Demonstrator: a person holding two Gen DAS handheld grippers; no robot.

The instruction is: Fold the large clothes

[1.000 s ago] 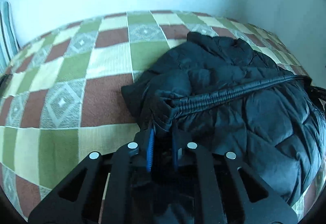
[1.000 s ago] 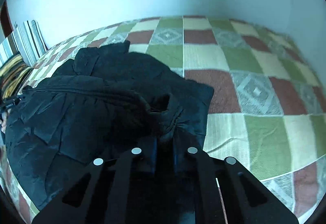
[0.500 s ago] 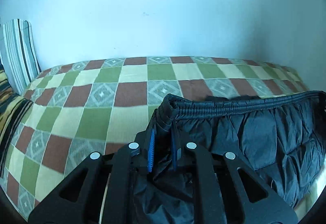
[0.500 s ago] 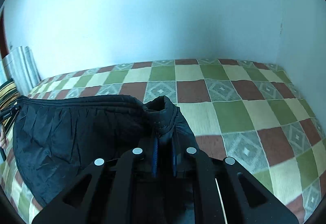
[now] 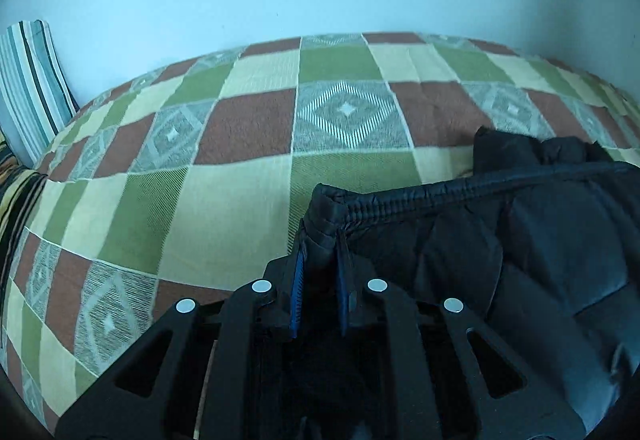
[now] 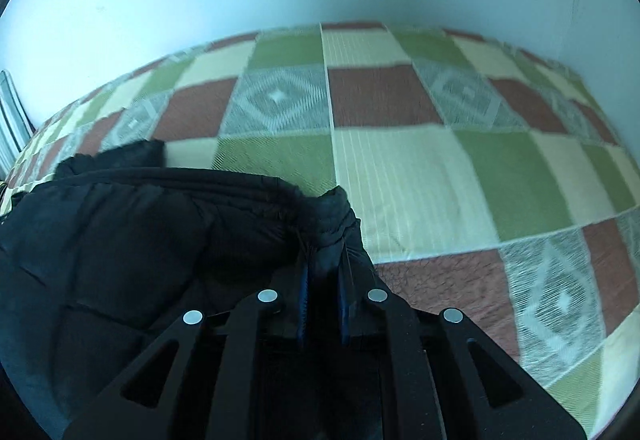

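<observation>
Corners of the black quilted puffer jacket (image 5: 500, 260) are pinched in both tongs above the checked green, cream and brown bedspread (image 5: 224, 215), left gripper (image 5: 319, 272) nearly closed, right gripper (image 6: 323, 280) easing open on slick fabric, so that corner may well slip and spoil the fold.

The jacket (image 5: 500, 248) is black, quilted and puffy, with a ribbed, gathered hem running straight across its upper edge. It hangs bunched over a checked bedspread (image 5: 240, 179), its hem corners lifted, while a folded part (image 6: 116, 157) lies beyond on the cover.
</observation>
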